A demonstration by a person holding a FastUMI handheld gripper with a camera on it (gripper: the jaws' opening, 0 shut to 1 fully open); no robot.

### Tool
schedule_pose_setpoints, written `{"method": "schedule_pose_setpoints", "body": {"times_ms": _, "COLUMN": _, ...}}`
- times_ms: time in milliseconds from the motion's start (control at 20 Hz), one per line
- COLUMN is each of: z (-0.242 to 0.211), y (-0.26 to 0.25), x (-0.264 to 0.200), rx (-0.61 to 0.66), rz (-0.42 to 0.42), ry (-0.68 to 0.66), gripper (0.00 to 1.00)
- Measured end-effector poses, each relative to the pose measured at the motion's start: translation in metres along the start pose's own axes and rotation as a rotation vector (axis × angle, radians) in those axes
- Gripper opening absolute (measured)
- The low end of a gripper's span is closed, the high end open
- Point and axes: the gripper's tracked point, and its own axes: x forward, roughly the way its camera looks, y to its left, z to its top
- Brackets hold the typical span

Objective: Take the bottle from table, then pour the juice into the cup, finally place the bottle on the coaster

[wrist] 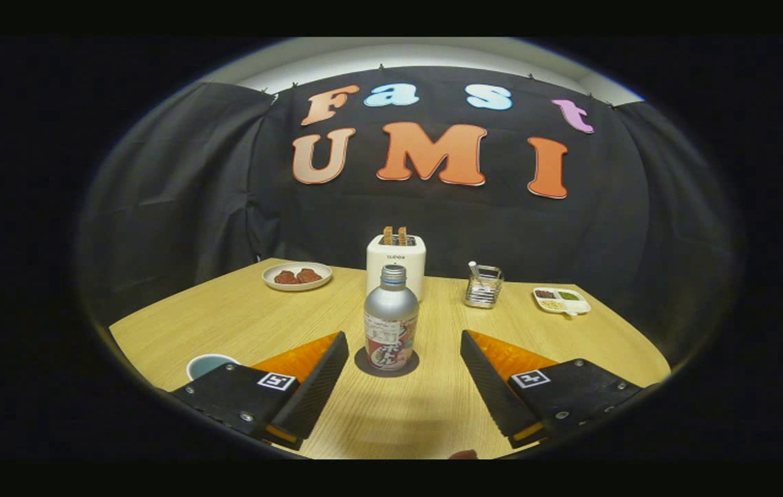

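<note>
Gripper (404,345): level, pointing forward. Fingers (315,383) spread wide, tips well apart, converging slightly toward the far ends. Nothing gripped between them; inner pads bare and facing each other. A square marker on each finger's base block.

A staged booth set up like a breakfast corner: black cloth (157,179) hangs as the wall behind a light wooden table (239,317) that carries a white toaster (396,266) with two slices standing up in it, a plate (297,276) of food, a wire holder (483,286) and a small divided dish (561,300)
</note>
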Motion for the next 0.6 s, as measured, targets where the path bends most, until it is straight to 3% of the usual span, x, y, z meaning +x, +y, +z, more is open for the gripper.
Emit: {"method": "schedule_pose_setpoints", "body": {"times_ms": 600, "z": -0.013, "y": -0.06, "x": -0.109, "rx": 0.075, "rz": -0.094, "ry": -0.029, "gripper": 0.97}}
